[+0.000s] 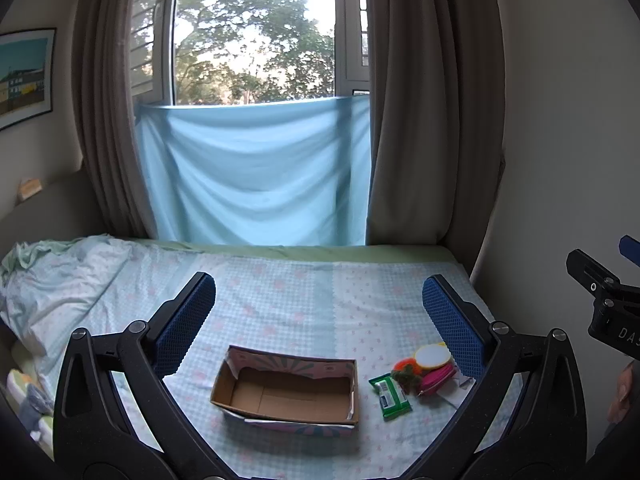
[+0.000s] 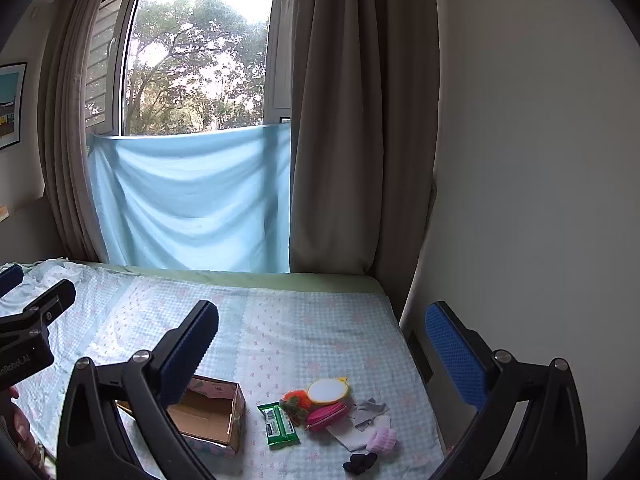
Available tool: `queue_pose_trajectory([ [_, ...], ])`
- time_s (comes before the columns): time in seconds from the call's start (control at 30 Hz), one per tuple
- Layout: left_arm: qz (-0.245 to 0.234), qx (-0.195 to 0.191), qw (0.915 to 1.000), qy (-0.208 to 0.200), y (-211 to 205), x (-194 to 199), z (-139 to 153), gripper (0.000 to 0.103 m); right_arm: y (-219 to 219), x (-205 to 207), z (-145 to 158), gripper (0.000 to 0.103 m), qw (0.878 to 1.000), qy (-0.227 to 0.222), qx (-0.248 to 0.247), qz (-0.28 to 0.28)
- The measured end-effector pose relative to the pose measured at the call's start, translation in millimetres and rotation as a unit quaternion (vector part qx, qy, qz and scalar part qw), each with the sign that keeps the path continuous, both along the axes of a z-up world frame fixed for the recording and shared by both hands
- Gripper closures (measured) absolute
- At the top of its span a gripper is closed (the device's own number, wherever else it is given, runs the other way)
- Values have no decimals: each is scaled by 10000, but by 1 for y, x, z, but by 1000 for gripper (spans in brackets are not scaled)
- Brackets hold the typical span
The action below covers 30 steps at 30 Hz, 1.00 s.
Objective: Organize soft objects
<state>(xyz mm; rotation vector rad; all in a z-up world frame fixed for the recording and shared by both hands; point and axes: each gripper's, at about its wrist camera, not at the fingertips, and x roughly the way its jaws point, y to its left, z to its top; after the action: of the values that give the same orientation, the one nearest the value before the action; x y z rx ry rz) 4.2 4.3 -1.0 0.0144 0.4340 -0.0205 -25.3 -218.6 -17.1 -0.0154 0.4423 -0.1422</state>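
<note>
An open, empty cardboard box (image 1: 286, 394) sits on the bed, also in the right wrist view (image 2: 208, 414). To its right lies a cluster: a green tissue pack (image 1: 390, 394) (image 2: 278, 424), an orange-green plush (image 2: 296, 402), a round yellow-rimmed white pad (image 2: 328, 390), a pink pouch (image 2: 326, 414), a white-grey cloth (image 2: 362, 424), a pale pink soft item (image 2: 384, 440) and a dark item (image 2: 360, 462). My left gripper (image 1: 318, 312) is open above the box. My right gripper (image 2: 320, 340) is open above the cluster. Both are empty.
The bed (image 1: 304, 292) has a checked light-blue sheet, with a crumpled blanket (image 1: 60, 276) at the left. Brown curtains (image 1: 416, 120) and a blue cloth (image 1: 256, 176) hang at the window behind. A wall (image 2: 540, 160) borders the bed on the right.
</note>
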Motion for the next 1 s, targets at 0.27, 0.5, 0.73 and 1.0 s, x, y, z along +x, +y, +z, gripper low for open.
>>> queue_pose_trajectory([
  [0.27,22,13,10000,-5,0,1,0,0,1,0,0,0,10000,6,-21,-1],
  [0.5,15,-11,10000,21,1,2,-3,0,5,-1,0,0,10000,17,-25,6],
  [0.73,-15,-9,10000,56,-1,4,-4,0,7,-2,1,0,10000,40,-15,3],
  [1.0,-31,-23,10000,92,1,6,-4,0,8,-2,2,0,10000,40,-17,-1],
])
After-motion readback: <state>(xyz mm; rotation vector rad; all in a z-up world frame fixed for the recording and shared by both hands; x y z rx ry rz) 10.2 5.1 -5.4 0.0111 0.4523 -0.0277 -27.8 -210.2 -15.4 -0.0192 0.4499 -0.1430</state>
